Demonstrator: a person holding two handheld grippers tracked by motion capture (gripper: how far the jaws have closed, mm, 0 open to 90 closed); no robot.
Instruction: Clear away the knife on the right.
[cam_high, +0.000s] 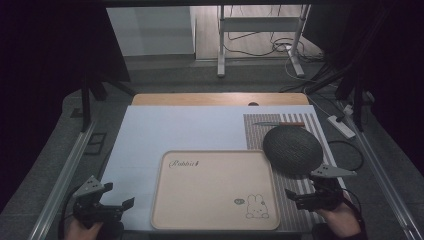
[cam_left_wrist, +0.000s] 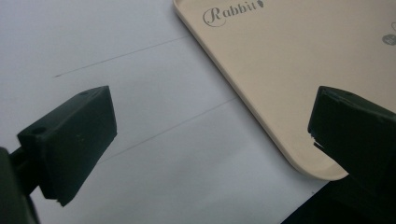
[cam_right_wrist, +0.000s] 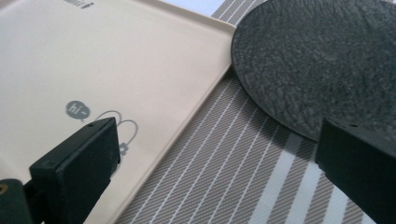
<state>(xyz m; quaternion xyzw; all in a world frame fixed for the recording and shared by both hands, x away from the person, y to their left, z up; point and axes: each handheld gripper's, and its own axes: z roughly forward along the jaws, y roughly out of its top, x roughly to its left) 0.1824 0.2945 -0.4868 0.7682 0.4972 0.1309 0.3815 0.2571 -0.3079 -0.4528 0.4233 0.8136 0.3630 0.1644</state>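
Fingers, four in all, two per gripper: your left gripper (cam_high: 117, 199) has its black fingers (cam_left_wrist: 70, 140) spread wide with nothing between them; your right gripper (cam_high: 295, 196) has its fingers (cam_right_wrist: 77, 163) equally wide apart, also holding nothing.

Trays, one: beige tray (cam_high: 215, 192), rectangular with rounded corners, lying flat at the near middle of the table between your two grippers. It carries the word "Rabbit" at the far left and a small rabbit drawing at the near right. Your left gripper sits just off its near left corner, over the white sheet (cam_high: 175, 130); your right gripper sits just off its near right edge.

Plates, one: dark round plate (cam_high: 292, 150), textured, resting on the striped mat (cam_high: 305, 125) just beyond your right gripper. Its left rim reaches the tray's far right corner; whether the two touch, you cannot tell from these views.

Mats, one: grey with white stripes, along the right side of the white sheet, under the plate.

Knives, one: slim knife (cam_high: 280, 123) with a reddish handle, lying on the far end of the mat, beyond the plate, well apart from both grippers.

Obstructions: the plate lies between your right gripper and the knife. Nothing lies on the tray.
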